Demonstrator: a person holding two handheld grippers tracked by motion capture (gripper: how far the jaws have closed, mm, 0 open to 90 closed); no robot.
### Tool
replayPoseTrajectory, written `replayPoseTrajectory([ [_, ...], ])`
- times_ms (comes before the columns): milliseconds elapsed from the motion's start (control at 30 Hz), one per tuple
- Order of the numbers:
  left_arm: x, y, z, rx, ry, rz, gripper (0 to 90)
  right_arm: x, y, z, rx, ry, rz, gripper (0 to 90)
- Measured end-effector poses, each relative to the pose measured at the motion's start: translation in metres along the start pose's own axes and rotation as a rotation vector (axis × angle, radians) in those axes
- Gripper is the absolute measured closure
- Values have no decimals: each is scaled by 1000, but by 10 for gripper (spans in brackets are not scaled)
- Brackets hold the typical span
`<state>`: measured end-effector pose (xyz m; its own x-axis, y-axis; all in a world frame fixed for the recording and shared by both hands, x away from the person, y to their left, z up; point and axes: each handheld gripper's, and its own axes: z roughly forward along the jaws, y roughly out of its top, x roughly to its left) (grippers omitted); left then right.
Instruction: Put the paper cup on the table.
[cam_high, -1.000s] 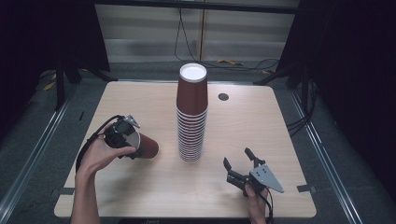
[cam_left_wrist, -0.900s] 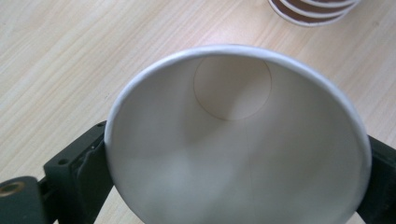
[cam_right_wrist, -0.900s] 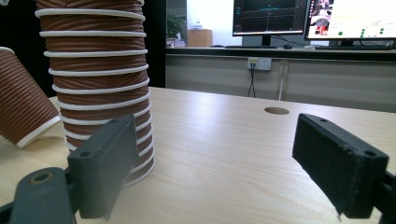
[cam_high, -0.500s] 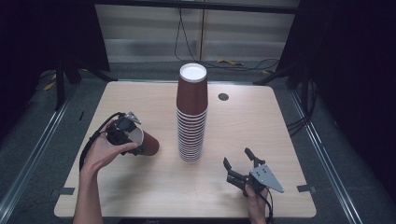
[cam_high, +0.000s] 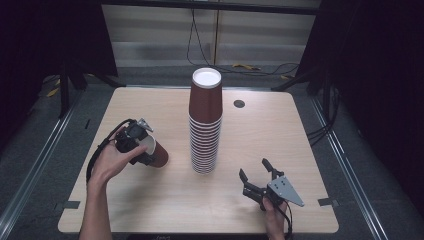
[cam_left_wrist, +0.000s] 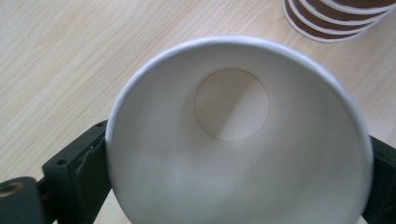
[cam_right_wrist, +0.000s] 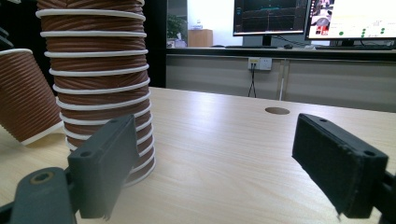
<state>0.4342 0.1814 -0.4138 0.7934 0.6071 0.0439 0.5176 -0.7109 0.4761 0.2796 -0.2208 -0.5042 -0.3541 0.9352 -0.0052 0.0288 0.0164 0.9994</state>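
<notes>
A tall stack of brown ribbed paper cups (cam_high: 205, 125) stands upside down at the table's middle; its lower rims (cam_left_wrist: 334, 18) show in the left gripper view, and it rises at the left (cam_right_wrist: 95, 74) of the right gripper view. My left gripper (cam_high: 142, 147) is shut on a single brown paper cup (cam_high: 156, 154), tilted with its base down toward the table, left of the stack. I look into that cup's white inside (cam_left_wrist: 233, 140); its ribbed side (cam_right_wrist: 23, 100) shows beyond the stack. My right gripper (cam_high: 256, 172) rests open near the front right, jaws empty (cam_right_wrist: 210, 158).
The light wooden table (cam_high: 280, 135) has a round cable hole (cam_high: 239, 104) at the back right. Black stands and cables sit on the floor behind the table. Monitors (cam_right_wrist: 322, 18) show far off in the right gripper view.
The left hand has shifted slightly with the cup, tilting it a little. The right gripper and the stack have not moved.
</notes>
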Motion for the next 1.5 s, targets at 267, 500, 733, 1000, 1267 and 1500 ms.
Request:
replayPoseTrajectory([
  [267,2,-7,14,-97,12,-43,31,0,0,0,-4,2,-1,137],
  [500,3,-14,28,-129,-3,-54,159,0,0,0,-4,4,0,138],
  [733,1,-21,38,-153,-11,-78,161,0,0,0,-5,5,0,138],
  [1000,-1,-40,40,-202,-18,-111,164,0,0,0,-3,5,3,137],
  [1267,-12,-59,30,-326,2,-140,165,0,0,0,-3,4,4,138],
  [1500,-33,-76,23,-481,9,-165,166,0,0,0,-5,3,3,138],
])
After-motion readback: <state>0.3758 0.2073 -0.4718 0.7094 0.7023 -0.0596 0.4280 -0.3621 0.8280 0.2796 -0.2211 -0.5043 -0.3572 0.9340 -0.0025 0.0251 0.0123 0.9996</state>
